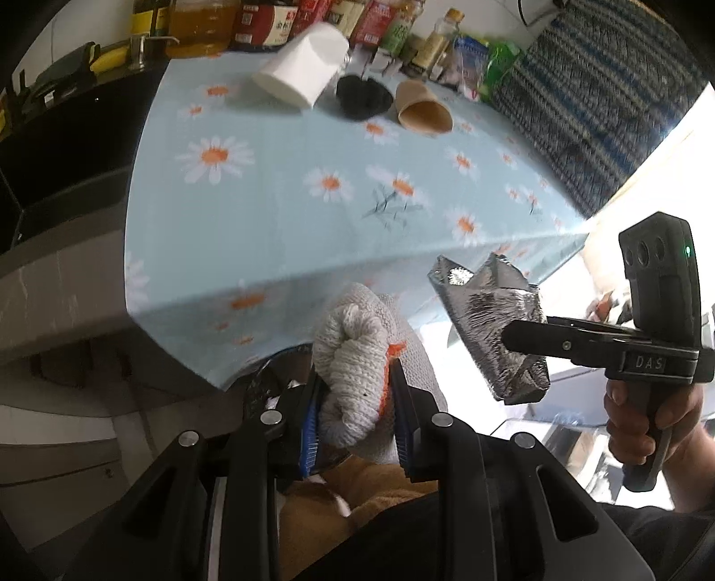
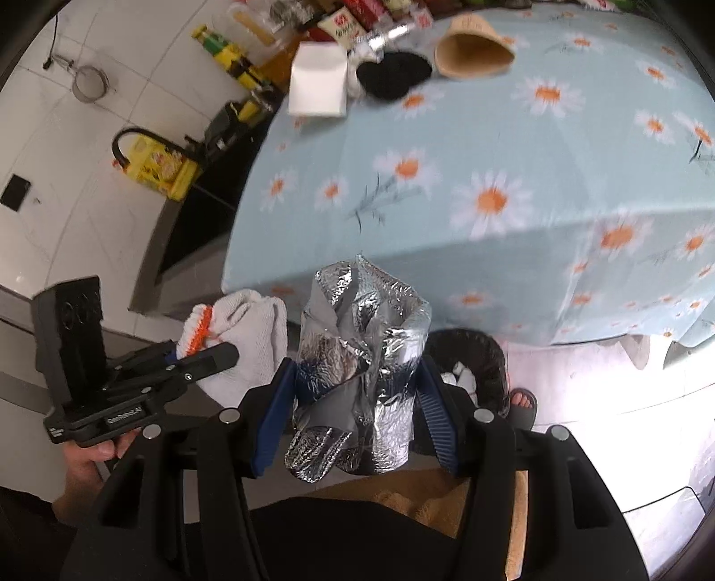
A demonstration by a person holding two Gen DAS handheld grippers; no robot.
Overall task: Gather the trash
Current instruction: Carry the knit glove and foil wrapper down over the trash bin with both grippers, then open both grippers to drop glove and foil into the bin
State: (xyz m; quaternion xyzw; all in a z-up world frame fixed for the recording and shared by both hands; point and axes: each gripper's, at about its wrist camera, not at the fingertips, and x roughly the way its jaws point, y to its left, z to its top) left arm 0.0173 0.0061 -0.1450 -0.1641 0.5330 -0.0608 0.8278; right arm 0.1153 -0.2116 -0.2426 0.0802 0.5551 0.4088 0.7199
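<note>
My left gripper (image 1: 357, 402) is shut on a white knit glove (image 1: 357, 353) with an orange cuff, held off the table's near edge; it also shows in the right wrist view (image 2: 250, 344). My right gripper (image 2: 357, 393) is shut on a crumpled silver foil bag (image 2: 362, 353), which also shows in the left wrist view (image 1: 491, 326). A black mesh trash bin (image 2: 473, 357) with white scraps inside stands on the floor just below and right of the foil bag. On the daisy tablecloth (image 1: 290, 201) lie a white cup (image 1: 301, 67), a black object (image 1: 362, 96) and a brown paper cup (image 1: 422, 109).
Bottles, jars and snack packs (image 1: 268, 22) line the table's far edge. A dark counter with a sink (image 1: 53, 147) is to the left. A woven blue cushion (image 1: 603, 98) is at the right. A sandaled foot (image 2: 523, 402) is beside the bin.
</note>
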